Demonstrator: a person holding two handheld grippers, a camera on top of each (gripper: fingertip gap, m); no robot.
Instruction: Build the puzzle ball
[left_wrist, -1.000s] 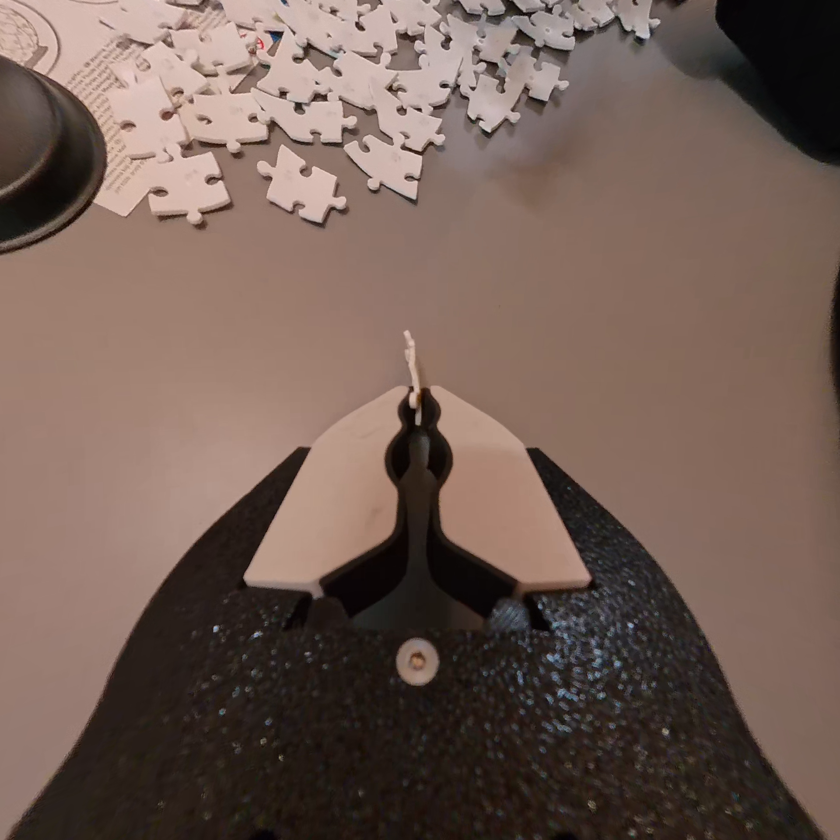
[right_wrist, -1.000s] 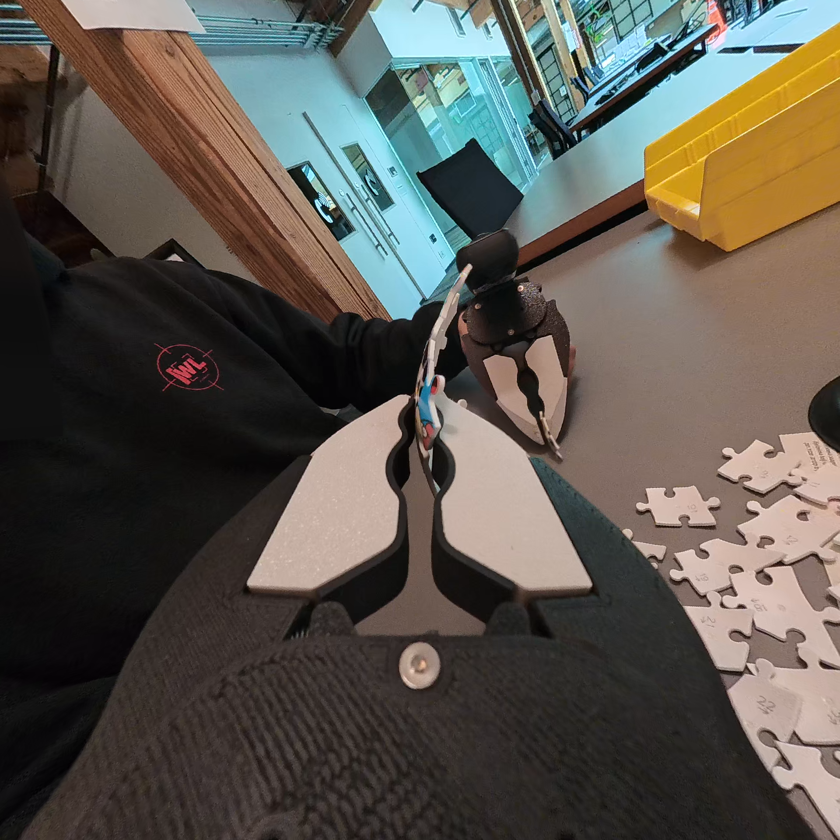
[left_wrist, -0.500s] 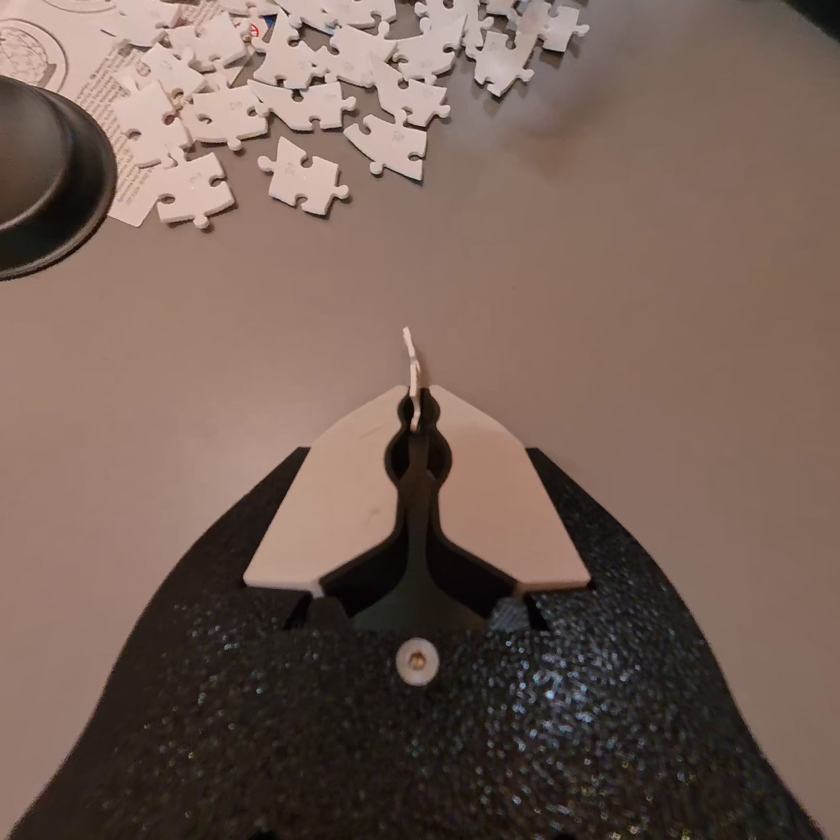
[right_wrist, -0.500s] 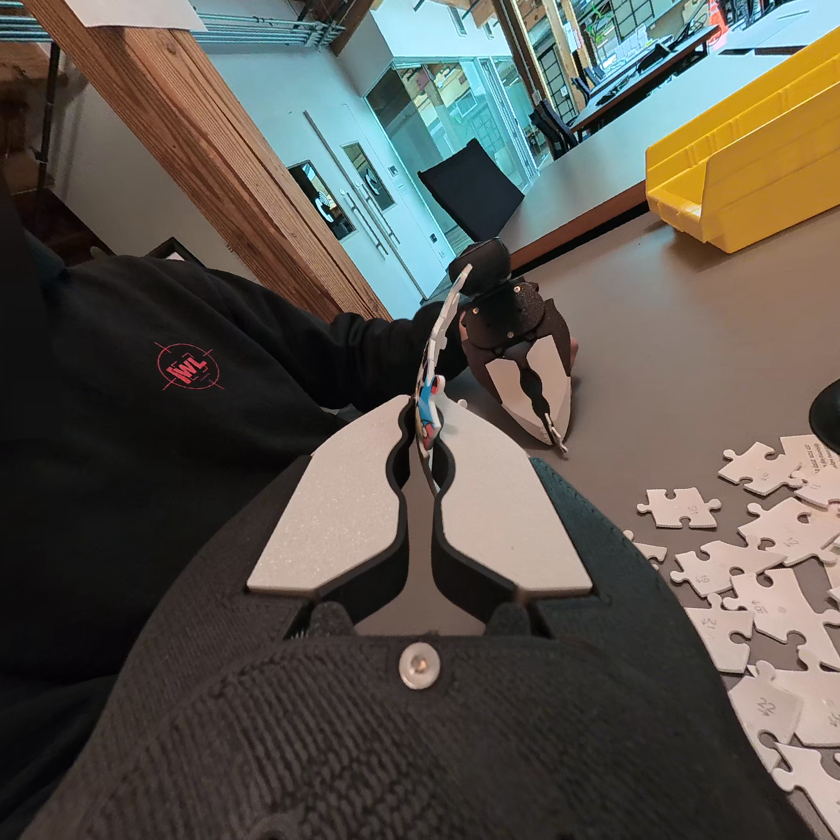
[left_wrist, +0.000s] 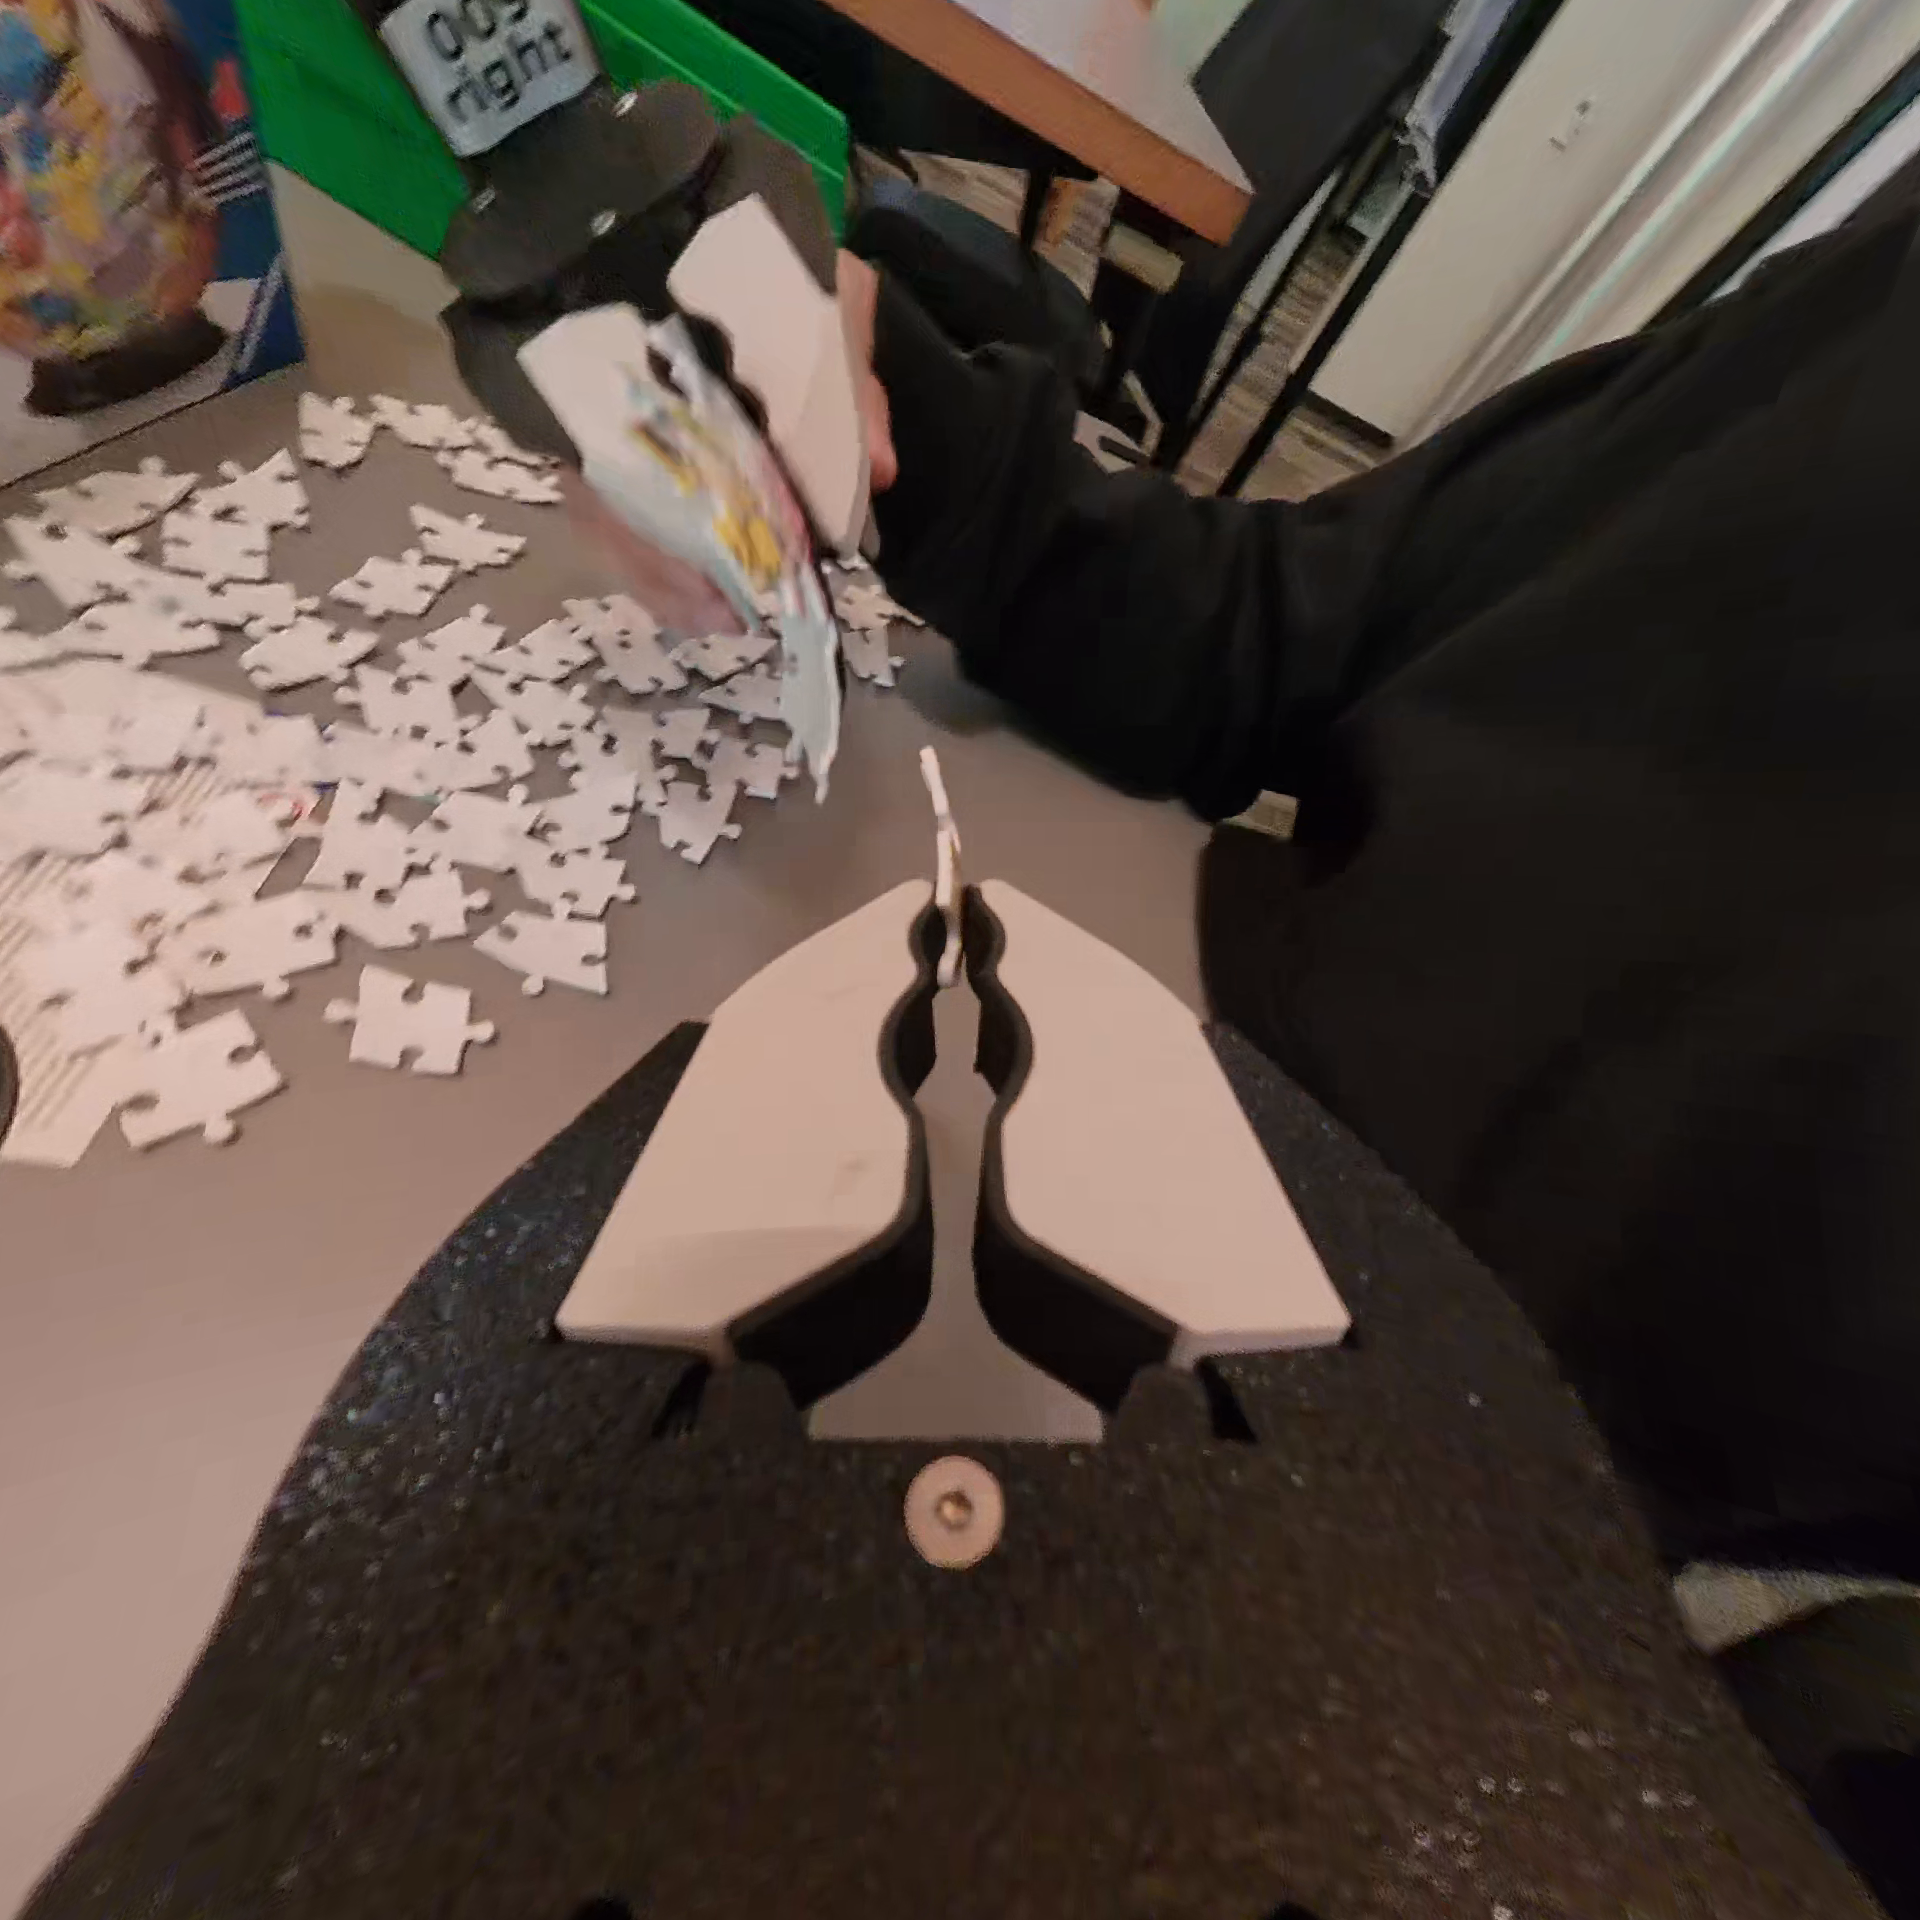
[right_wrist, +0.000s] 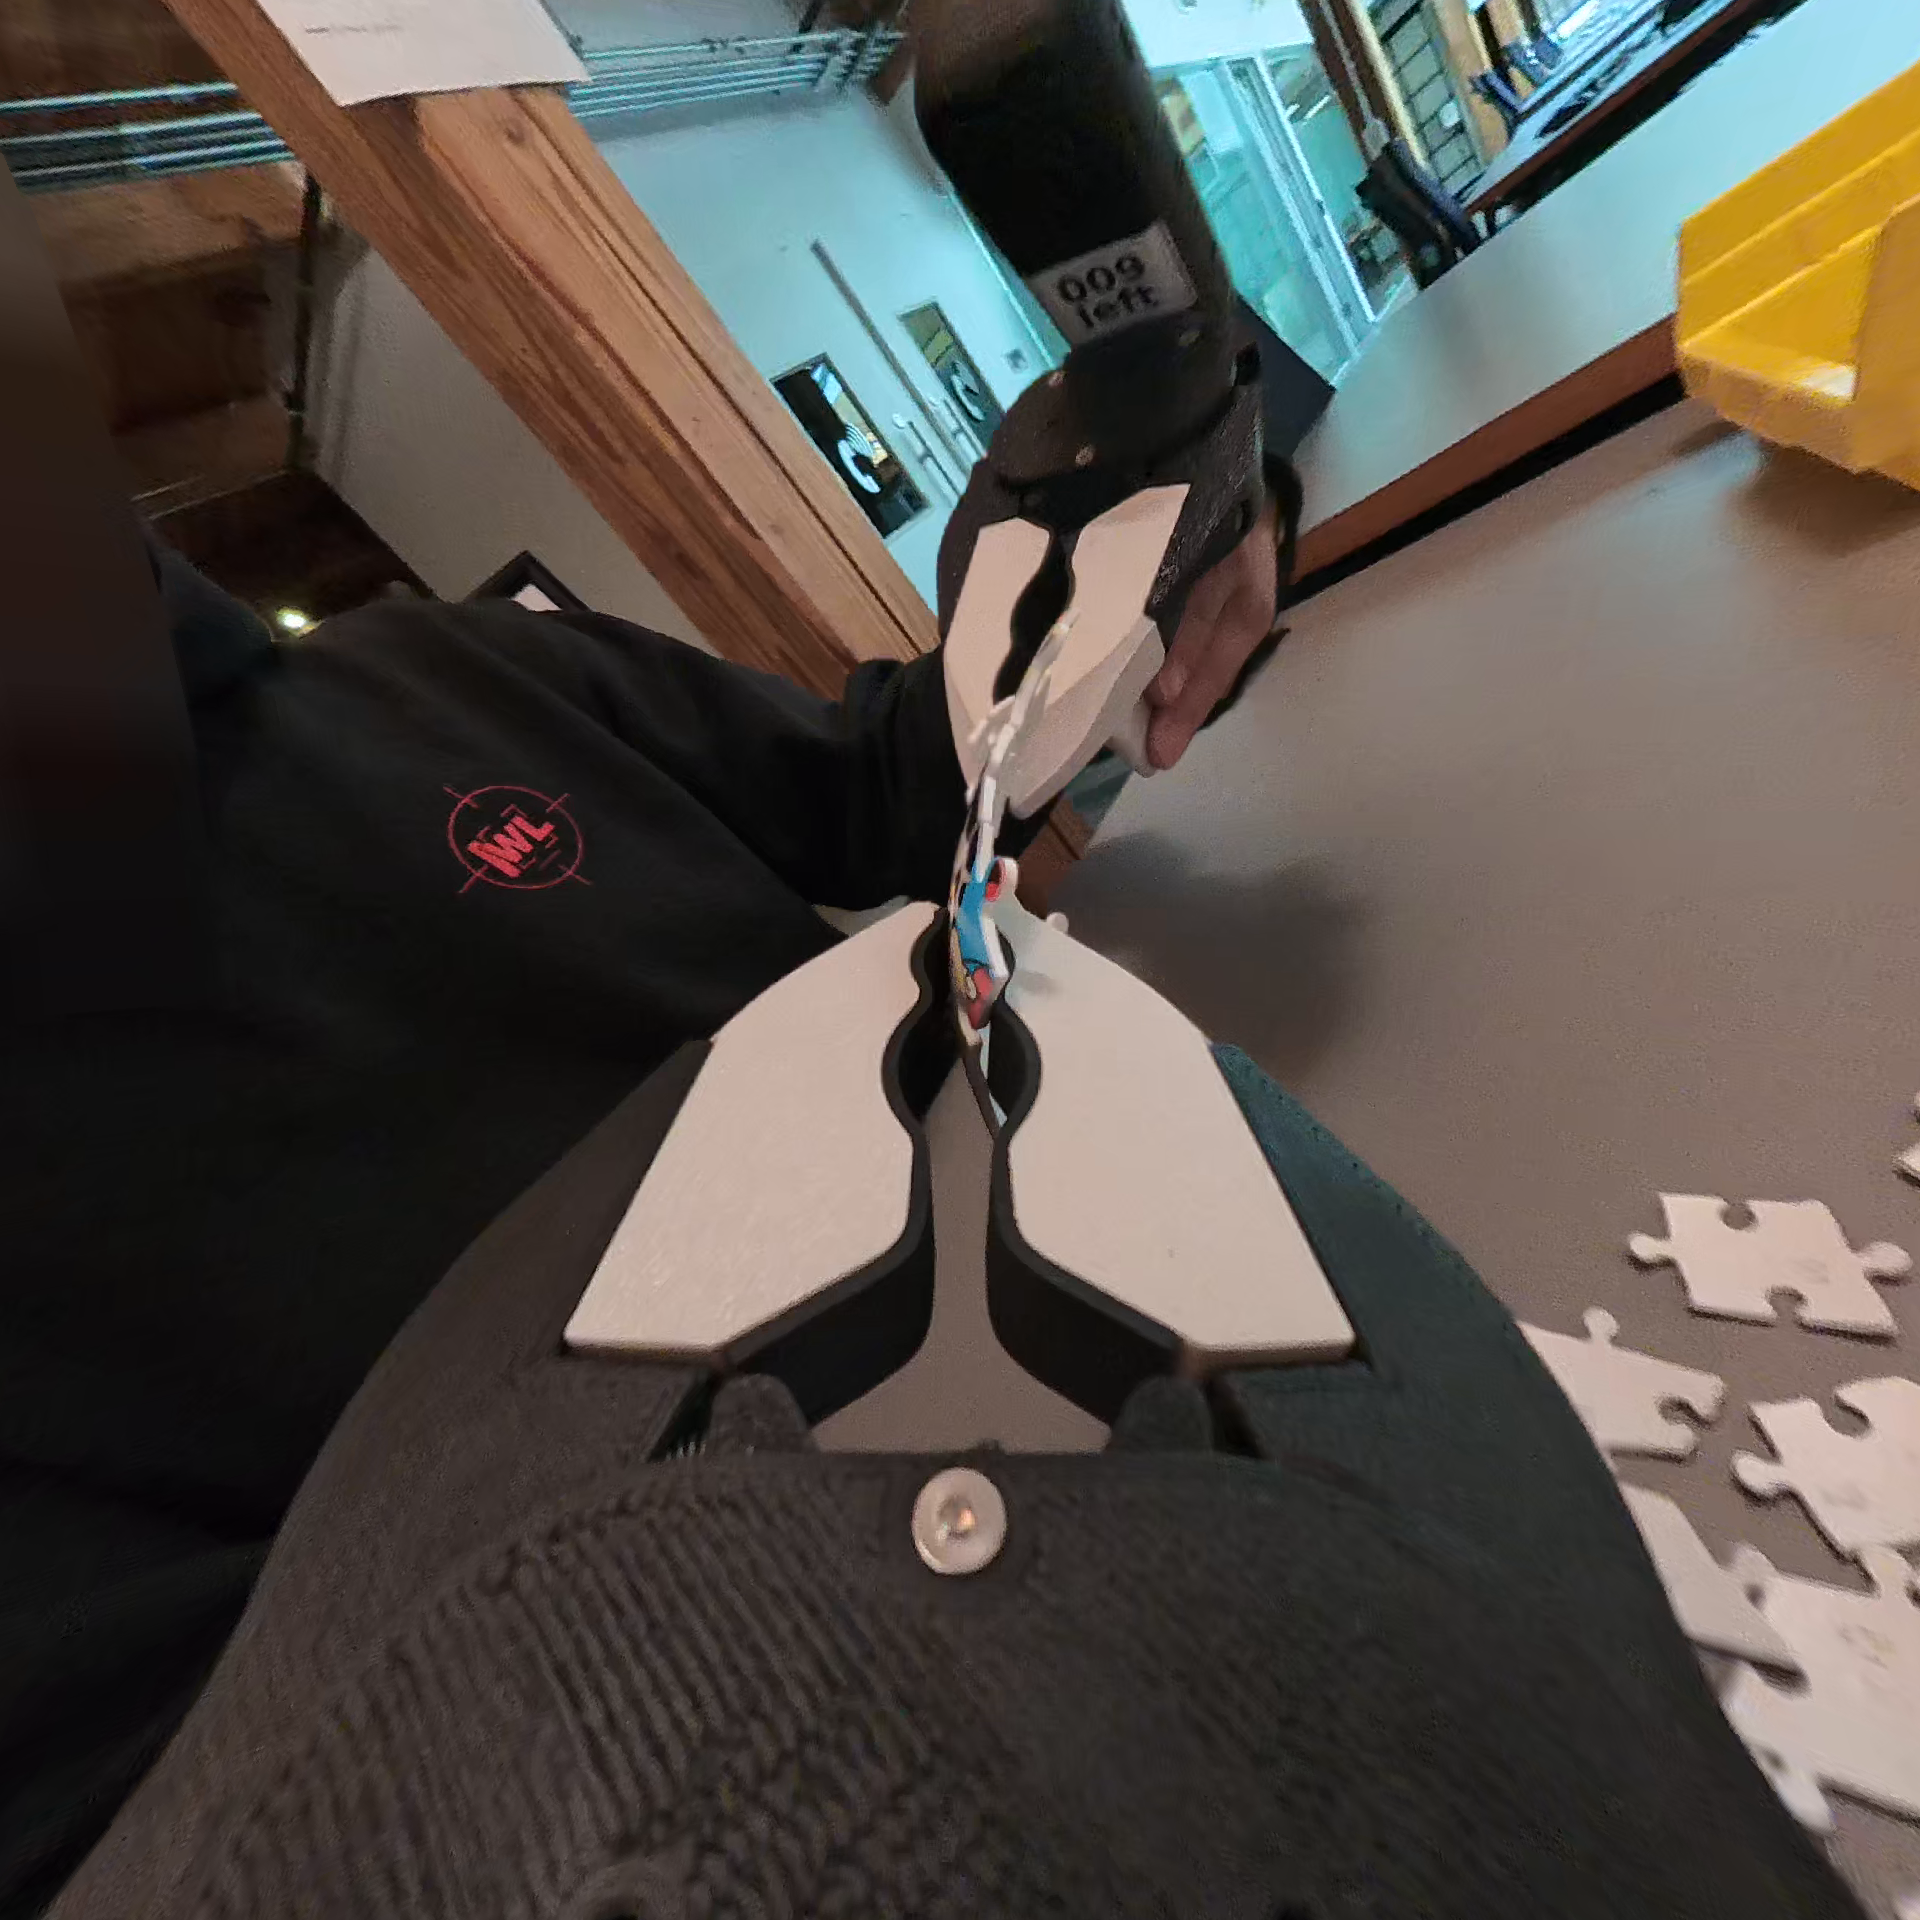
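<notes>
My left gripper (left_wrist: 951, 914) is shut on a single white puzzle piece (left_wrist: 940, 821), seen edge-on and sticking out past the fingertips. My right gripper (right_wrist: 971, 925) is shut on a curved strip of joined coloured pieces (right_wrist: 977, 935). In the left wrist view the right gripper (left_wrist: 727, 488) hangs above the table with the strip (left_wrist: 769, 582) pointing down, its lower end close to the held piece. In the right wrist view the left gripper (right_wrist: 1049, 717) is raised just beyond the strip, with its white piece (right_wrist: 1023, 707) close to the strip's far end; contact cannot be told.
Many loose white pieces (left_wrist: 416, 727) lie face down on the grey table (left_wrist: 156, 1299), also showing at the right (right_wrist: 1766, 1268). A puzzle box (left_wrist: 104, 208) and a green bin (left_wrist: 343, 135) stand behind them. A yellow bin (right_wrist: 1818, 343) stands farther off. A person's black sleeve (left_wrist: 1455, 623) is close. The tips of one gripper are about 7 cm away from the tips of the other.
My left gripper has lifted from just above the table and swung up to face the right gripper. Its white piece is now close to the end of the coloured strip. Both grips are unchanged.
</notes>
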